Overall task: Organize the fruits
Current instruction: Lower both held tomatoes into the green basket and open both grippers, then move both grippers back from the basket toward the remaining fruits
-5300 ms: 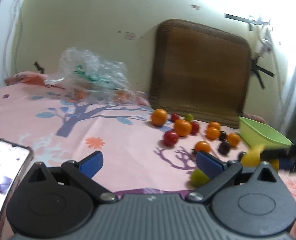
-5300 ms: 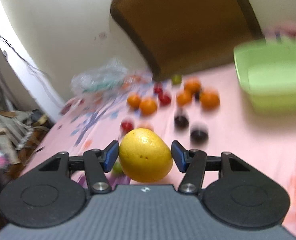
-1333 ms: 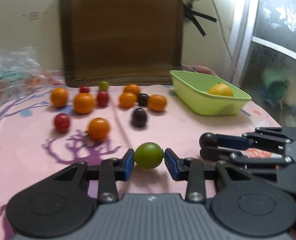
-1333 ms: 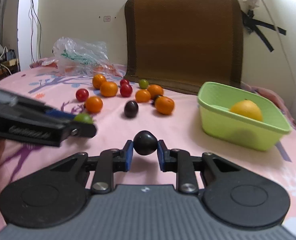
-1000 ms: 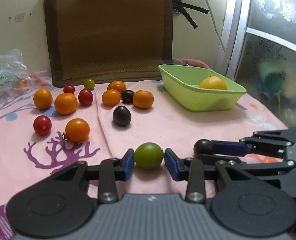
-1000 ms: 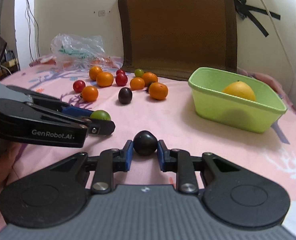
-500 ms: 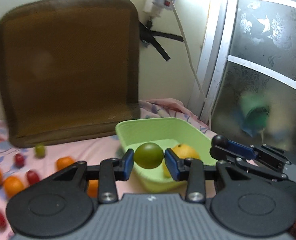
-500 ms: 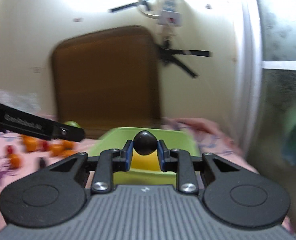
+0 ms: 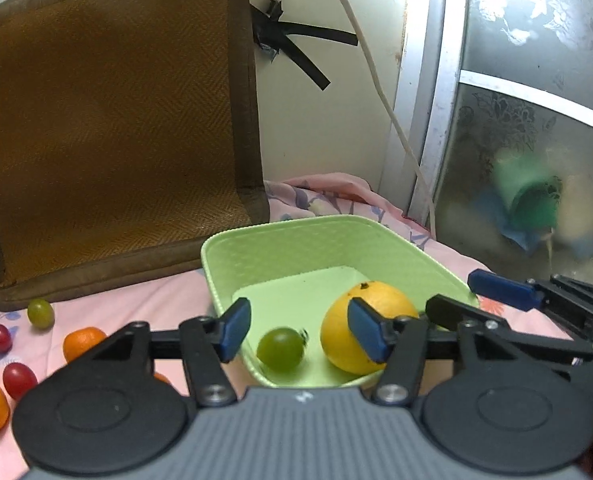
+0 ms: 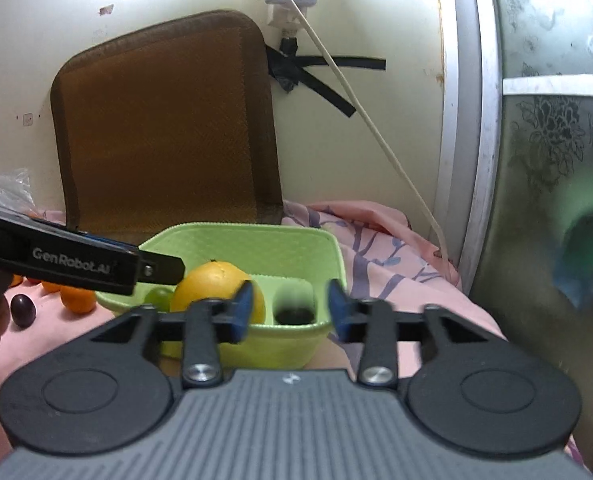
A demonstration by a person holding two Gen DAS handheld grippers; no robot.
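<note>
Both my left gripper [image 9: 298, 332] and right gripper [image 10: 289, 307] are wide open, holding nothing, over the bowl [image 9: 288, 240] with fruit below.

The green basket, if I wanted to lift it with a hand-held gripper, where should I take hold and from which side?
Probably the green basket is best pinched on its thin upright rim, coming down from above at the right wall. That stretch is bare, while the large yellow-orange fruit and the small green fruit crowd the near end.
</note>
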